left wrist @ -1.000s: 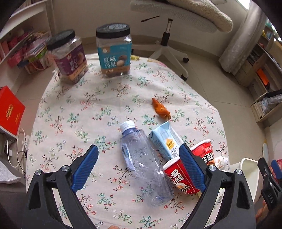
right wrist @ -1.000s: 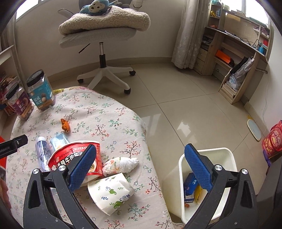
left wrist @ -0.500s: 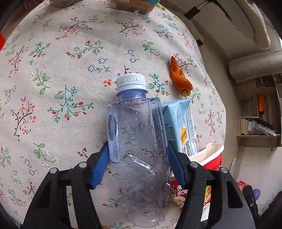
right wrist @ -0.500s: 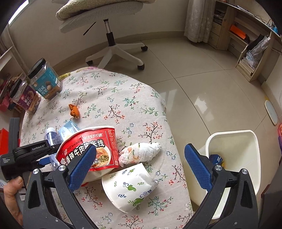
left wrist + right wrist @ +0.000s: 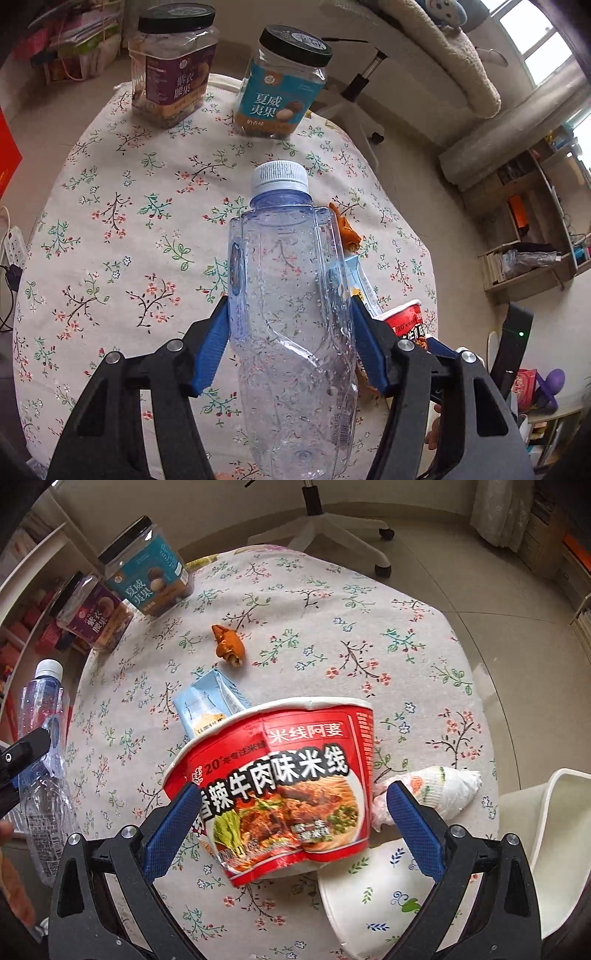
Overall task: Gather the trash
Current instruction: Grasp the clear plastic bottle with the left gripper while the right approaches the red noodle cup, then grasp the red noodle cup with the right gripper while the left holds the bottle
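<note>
My left gripper point(image 5: 290, 328) is shut on a clear plastic bottle point(image 5: 291, 295) with a white cap, held above the floral table point(image 5: 122, 229). The bottle also shows at the left edge of the right wrist view point(image 5: 44, 760). My right gripper point(image 5: 290, 808) is open, its blue fingers either side of a red noodle cup point(image 5: 280, 779) lying on its side; contact is not clear. A light blue carton point(image 5: 207, 709), an orange scrap point(image 5: 229, 648), a wrapped tissue wad point(image 5: 439, 790) and a white paper cup point(image 5: 373, 890) lie near it.
Two black-lidded snack jars stand at the table's far edge, one purple point(image 5: 171, 62), one blue point(image 5: 284, 85). A white bin point(image 5: 546, 827) stands off the table's right side. An office chair point(image 5: 332, 520) stands beyond the table. Shelves line the walls.
My left gripper closed on the bottle and lifted it off the table. My right gripper moved down and in around the red noodle cup.
</note>
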`<action>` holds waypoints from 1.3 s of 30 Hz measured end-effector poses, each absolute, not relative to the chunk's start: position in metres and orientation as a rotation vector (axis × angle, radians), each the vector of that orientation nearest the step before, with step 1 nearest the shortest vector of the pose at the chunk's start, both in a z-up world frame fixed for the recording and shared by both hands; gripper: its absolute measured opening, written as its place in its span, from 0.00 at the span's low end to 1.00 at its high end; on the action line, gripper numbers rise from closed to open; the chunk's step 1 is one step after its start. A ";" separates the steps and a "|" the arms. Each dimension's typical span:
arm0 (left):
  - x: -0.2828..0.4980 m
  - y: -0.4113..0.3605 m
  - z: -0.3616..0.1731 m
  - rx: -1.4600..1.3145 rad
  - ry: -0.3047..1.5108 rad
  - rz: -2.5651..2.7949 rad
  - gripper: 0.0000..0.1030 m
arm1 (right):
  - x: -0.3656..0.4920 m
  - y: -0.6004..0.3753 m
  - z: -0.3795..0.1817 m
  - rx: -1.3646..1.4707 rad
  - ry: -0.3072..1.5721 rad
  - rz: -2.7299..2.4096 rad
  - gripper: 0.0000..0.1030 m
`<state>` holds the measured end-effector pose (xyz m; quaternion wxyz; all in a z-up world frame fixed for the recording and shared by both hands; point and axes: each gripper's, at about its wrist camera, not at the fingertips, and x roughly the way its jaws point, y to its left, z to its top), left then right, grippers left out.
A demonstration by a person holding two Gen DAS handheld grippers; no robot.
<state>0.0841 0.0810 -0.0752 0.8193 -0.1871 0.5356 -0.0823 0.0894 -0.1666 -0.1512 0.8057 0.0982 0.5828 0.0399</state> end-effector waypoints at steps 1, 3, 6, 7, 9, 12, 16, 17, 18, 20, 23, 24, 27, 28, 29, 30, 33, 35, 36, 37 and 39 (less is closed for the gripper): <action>0.083 0.083 -0.074 -0.395 1.139 -0.176 0.60 | 0.091 -0.164 -0.153 0.199 1.241 0.083 0.94; 0.082 0.087 -0.074 -0.384 1.136 -0.175 0.60 | 0.093 -0.160 -0.154 0.207 1.224 0.097 0.94; 0.081 0.092 -0.073 -0.380 1.134 -0.177 0.60 | 0.096 -0.163 -0.154 0.285 1.216 0.117 0.93; 0.080 0.094 -0.074 -0.376 1.132 -0.176 0.60 | 0.095 -0.163 -0.151 0.302 1.203 0.123 0.88; 0.079 0.096 -0.071 -0.365 1.122 -0.168 0.60 | 0.095 -0.162 -0.142 0.319 1.164 0.135 0.56; 0.077 0.098 -0.067 -0.344 1.102 -0.163 0.60 | 0.096 -0.164 -0.129 0.355 1.124 0.149 0.13; 0.075 0.100 -0.065 -0.342 1.092 -0.165 0.60 | 0.095 -0.164 -0.125 0.413 1.120 0.211 0.20; 0.075 0.102 -0.064 -0.345 1.090 -0.165 0.60 | 0.094 -0.165 -0.125 0.432 1.125 0.217 0.30; 0.074 0.103 -0.063 -0.347 1.085 -0.163 0.60 | 0.093 -0.168 -0.124 0.459 1.123 0.210 0.57; 0.074 0.107 -0.061 -0.348 1.078 -0.158 0.61 | 0.088 -0.174 -0.122 0.484 1.102 0.172 0.70; 0.075 0.111 -0.061 -0.356 1.080 -0.158 0.61 | 0.083 -0.166 -0.113 0.355 1.068 0.147 0.75; 0.075 0.112 -0.062 -0.359 1.081 -0.158 0.61 | 0.080 -0.157 -0.110 0.291 1.064 0.156 0.79; 0.074 0.114 -0.059 -0.368 1.073 -0.158 0.61 | 0.069 -0.122 -0.106 0.067 1.027 0.163 0.83; 0.073 0.115 -0.056 -0.368 1.066 -0.158 0.61 | 0.064 -0.109 -0.105 -0.015 1.004 0.163 0.84; 0.072 0.116 -0.054 -0.365 1.056 -0.155 0.61 | 0.058 -0.097 -0.105 -0.103 0.979 0.161 0.85; 0.071 0.118 -0.051 -0.361 1.045 -0.150 0.61 | 0.053 -0.083 -0.107 -0.197 0.952 0.156 0.86; 0.068 0.126 -0.046 -0.358 1.023 -0.135 0.61 | 0.037 -0.051 -0.118 -0.464 0.879 0.135 0.90; 0.069 0.132 -0.046 -0.369 1.023 -0.131 0.61 | 0.032 -0.031 -0.133 -0.634 0.832 0.122 0.92; 0.069 0.135 -0.046 -0.374 1.024 -0.129 0.61 | 0.032 -0.022 -0.140 -0.708 0.819 0.122 0.92; 0.069 0.138 -0.047 -0.377 1.026 -0.125 0.61 | 0.033 -0.016 -0.149 -0.761 0.815 0.124 0.93; 0.070 0.142 -0.049 -0.384 1.031 -0.119 0.61 | 0.043 -0.012 -0.161 -0.796 0.830 0.114 0.93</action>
